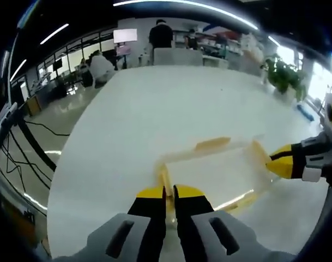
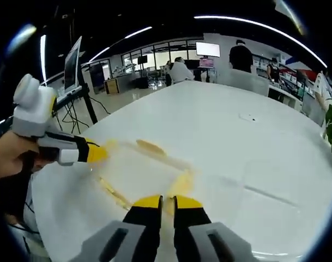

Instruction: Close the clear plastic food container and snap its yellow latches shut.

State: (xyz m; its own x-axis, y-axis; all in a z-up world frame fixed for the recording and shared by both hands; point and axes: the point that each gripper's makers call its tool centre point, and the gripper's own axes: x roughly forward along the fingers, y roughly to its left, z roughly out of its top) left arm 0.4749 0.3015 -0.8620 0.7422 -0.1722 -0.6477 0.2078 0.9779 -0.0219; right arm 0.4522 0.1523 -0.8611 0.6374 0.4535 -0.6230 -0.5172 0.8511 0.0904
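Now your left gripper (image 1: pixel 169 192) has its yellow-tipped jaws nearly together, pinching a yellow latch (image 1: pixel 163 183) on the near edge of the clear plastic container (image 1: pixel 212 172), which lies flat on the white table (image 1: pixel 155 109). Your right gripper (image 2: pixel 167 202) has its jaws narrowed the same way on the opposite latch (image 2: pixel 178 185). Each gripper enters the other's view from the side. Beyond the table, people sit at desks and a potted plant (image 1: pixel 285 76) stands at the far right.
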